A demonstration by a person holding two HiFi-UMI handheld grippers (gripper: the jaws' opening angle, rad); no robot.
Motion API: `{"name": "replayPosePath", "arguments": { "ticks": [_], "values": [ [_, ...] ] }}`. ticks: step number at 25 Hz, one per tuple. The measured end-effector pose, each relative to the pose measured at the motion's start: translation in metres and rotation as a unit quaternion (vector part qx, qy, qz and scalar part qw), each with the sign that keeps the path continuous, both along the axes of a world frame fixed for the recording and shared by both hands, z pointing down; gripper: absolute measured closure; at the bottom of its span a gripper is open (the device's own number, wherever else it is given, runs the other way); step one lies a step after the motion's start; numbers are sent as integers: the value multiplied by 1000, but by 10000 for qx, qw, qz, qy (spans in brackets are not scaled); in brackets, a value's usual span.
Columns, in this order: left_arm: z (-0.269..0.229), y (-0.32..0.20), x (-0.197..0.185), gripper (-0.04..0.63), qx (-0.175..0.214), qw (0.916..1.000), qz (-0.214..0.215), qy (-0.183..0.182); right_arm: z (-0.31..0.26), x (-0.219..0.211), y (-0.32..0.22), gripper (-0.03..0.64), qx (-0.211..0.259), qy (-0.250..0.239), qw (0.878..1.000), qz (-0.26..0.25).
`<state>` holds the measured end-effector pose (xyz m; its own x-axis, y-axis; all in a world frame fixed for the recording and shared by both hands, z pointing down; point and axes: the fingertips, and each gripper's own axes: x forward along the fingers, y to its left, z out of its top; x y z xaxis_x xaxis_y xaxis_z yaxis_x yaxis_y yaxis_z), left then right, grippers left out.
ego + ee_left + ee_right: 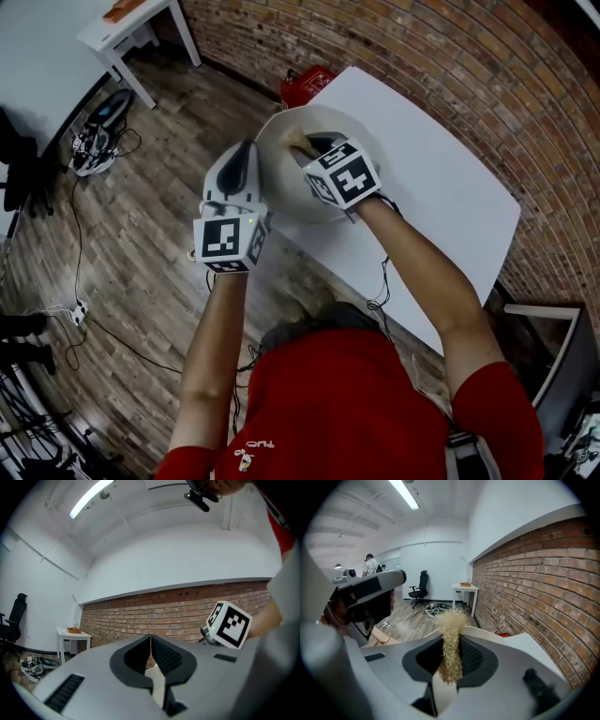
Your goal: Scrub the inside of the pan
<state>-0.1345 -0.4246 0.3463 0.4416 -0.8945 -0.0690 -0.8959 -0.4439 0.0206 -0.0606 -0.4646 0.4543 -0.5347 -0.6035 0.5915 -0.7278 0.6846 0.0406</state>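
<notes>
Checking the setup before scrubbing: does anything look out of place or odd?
The pan seems to jut past the table edge rather than sit fully on it, its rim pinched by the left gripper. The right gripper grips the straw scrubber normally.

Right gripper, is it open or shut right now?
Shut on the scrubber: in its own view, the right gripper has its jaws pinching that straw-coloured fibre bundle.

Right hand-held gripper (314, 146) (holding scrubber (299, 141)) inside pan (277, 180).

Cream pan (284, 183), straw-yellow scrubber (451, 637), red-brick wall (543, 588).
</notes>
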Motion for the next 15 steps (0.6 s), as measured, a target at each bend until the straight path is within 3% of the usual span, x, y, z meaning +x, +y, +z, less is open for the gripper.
{"name": "replayPosePath", "arguments": {
  "ticks": [7,15],
  "values": [
    [10,-19,-2,577,-124,9997,-195,64,57,-10,-23,529,-907,481,9945,-204],
    [22,-31,-16,577,-249,9989,-374,103,109,-27,-26,529,-1507,945,9831,-446]
  ]
}}
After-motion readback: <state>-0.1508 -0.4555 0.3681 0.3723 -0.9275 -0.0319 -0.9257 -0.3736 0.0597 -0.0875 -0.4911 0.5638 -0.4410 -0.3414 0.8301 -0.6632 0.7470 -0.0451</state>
